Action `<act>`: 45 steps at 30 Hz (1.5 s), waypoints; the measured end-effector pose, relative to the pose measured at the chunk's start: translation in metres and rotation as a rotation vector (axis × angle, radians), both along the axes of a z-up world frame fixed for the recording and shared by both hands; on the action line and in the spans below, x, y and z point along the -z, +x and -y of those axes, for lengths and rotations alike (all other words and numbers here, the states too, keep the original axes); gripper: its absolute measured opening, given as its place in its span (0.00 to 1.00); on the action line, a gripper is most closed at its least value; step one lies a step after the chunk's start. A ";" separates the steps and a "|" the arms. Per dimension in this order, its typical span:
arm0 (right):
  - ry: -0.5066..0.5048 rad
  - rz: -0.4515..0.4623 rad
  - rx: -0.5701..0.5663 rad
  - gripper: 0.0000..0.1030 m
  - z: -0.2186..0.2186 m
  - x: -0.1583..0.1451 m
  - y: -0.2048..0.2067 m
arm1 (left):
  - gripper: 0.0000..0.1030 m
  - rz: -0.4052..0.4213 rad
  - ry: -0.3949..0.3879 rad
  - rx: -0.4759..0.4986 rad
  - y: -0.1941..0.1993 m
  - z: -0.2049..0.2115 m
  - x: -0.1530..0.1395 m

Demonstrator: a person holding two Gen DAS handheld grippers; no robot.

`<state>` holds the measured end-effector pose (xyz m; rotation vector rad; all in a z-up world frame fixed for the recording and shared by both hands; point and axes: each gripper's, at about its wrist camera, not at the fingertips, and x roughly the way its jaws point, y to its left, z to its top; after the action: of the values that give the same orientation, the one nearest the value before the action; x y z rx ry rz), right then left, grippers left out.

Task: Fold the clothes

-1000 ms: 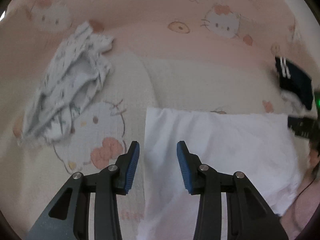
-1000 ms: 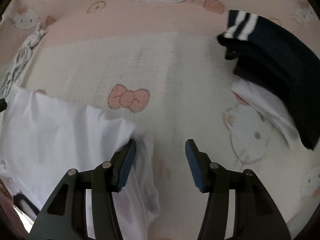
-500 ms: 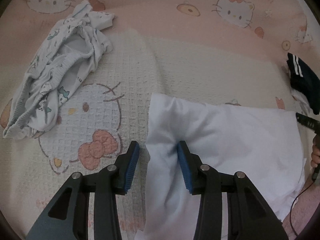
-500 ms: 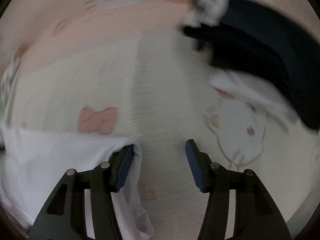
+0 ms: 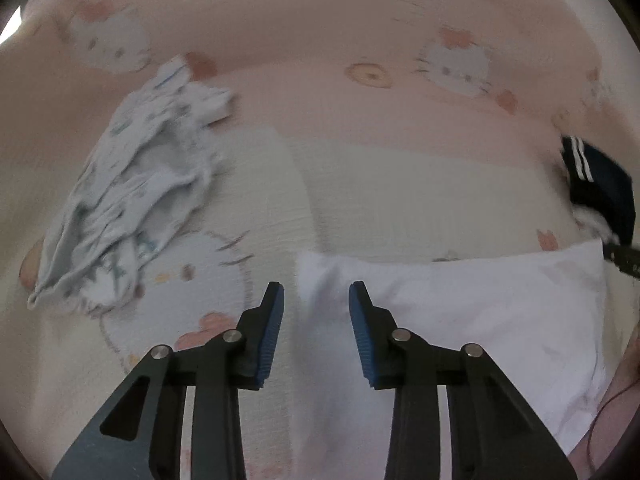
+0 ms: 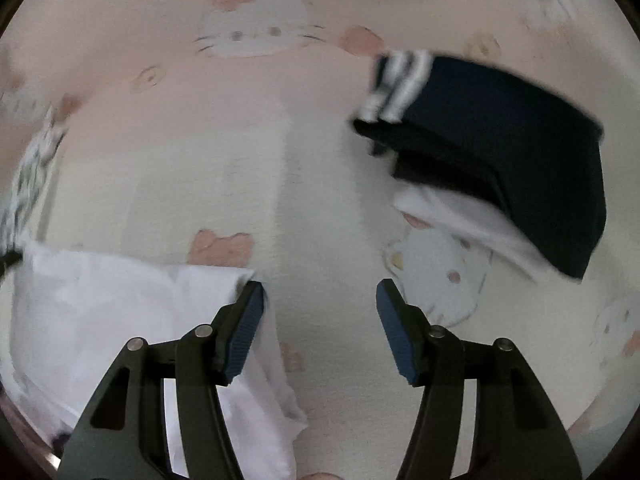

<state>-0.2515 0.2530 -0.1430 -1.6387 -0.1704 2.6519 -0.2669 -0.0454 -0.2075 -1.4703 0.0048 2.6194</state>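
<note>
Your left gripper is closing over the white garment's corner, fingers not pinching yet. Your right gripper is opening, nothing between.

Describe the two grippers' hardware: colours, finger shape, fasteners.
Both match. The left gripper and right gripper have black angular fingers with triangular cut-outs, ribbed blue pads on the inner faces, and round silver screw heads at the linkages. No markings visible.
</note>
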 end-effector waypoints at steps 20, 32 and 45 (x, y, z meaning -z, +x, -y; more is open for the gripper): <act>-0.107 0.166 -0.044 0.54 0.010 0.047 -0.050 | 0.35 0.075 0.092 0.003 -0.020 -0.006 0.013; -0.058 0.016 0.108 0.55 -0.038 0.028 -0.042 | 0.27 0.040 0.188 -0.119 -0.019 0.029 0.004; -0.068 0.115 0.163 0.62 -0.085 0.055 -0.049 | 0.45 0.065 0.289 -0.219 -0.019 0.048 0.003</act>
<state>-0.3008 0.3385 -0.1979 -1.7446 0.0506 2.4719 -0.2862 -0.0934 -0.2108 -1.5241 -0.5468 2.5911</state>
